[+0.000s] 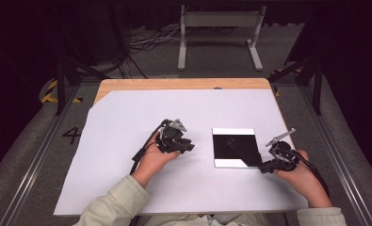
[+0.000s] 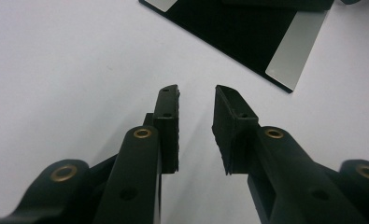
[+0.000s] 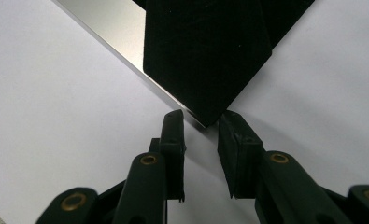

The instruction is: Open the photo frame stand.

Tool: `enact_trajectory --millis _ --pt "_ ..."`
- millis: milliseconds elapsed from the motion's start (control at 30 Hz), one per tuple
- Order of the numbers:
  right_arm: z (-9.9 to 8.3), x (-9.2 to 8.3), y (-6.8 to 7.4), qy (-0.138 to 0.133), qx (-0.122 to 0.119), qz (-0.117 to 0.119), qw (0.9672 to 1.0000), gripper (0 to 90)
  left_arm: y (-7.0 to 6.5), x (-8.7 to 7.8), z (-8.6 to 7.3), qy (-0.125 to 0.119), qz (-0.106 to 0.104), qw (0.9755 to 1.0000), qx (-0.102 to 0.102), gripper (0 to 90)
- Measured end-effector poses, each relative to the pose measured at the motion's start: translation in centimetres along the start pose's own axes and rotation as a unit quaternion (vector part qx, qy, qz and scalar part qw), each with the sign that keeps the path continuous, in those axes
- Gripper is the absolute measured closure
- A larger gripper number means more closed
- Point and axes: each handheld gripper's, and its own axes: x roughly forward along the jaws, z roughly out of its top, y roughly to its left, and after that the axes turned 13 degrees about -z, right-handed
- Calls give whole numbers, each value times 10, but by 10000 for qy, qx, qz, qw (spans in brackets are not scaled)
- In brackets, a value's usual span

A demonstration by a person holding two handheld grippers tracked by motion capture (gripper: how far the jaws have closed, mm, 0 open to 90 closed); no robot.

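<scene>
A black square sheet [image 1: 233, 146] lies on a shiny silver plate [image 1: 233, 132] right of the table's middle, and a flap of it looks folded diagonally. My right gripper [image 1: 262, 167] sits at the sheet's near right corner. In the right gripper view the black corner [image 3: 210, 51] points at my right gripper [image 3: 202, 116], whose jaws stand apart on either side of the tip without pressing it. My left gripper [image 1: 190, 147] rests left of the sheet, over the white surface. It [image 2: 196, 91] is open and holds nothing, with the sheet [image 2: 238, 32] farther ahead.
A large white sheet [image 1: 127, 122] covers most of the wooden table [image 1: 174, 84]. The silver plate's edge [image 3: 112, 32] shows beside the black sheet. A grey metal stand [image 1: 219, 33] and cables sit on the floor beyond the table. The person's sleeve [image 1: 117, 202] comes in at the bottom.
</scene>
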Motion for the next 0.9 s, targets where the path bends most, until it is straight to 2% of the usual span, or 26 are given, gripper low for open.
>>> enact_trajectory --millis 167,400,900 --pt "-1 -3 -1 -64 31 51 10000 723 0 0 0 -38 -76 10000 -45 720" --pt "-1 -9 -3 -173 59 76 9998 743 1 0 0 -20 -80 10000 -37 718" --pt "-1 -25 -5 -589 174 139 9980 766 1 2 -1 -17 -138 9999 -94 716"
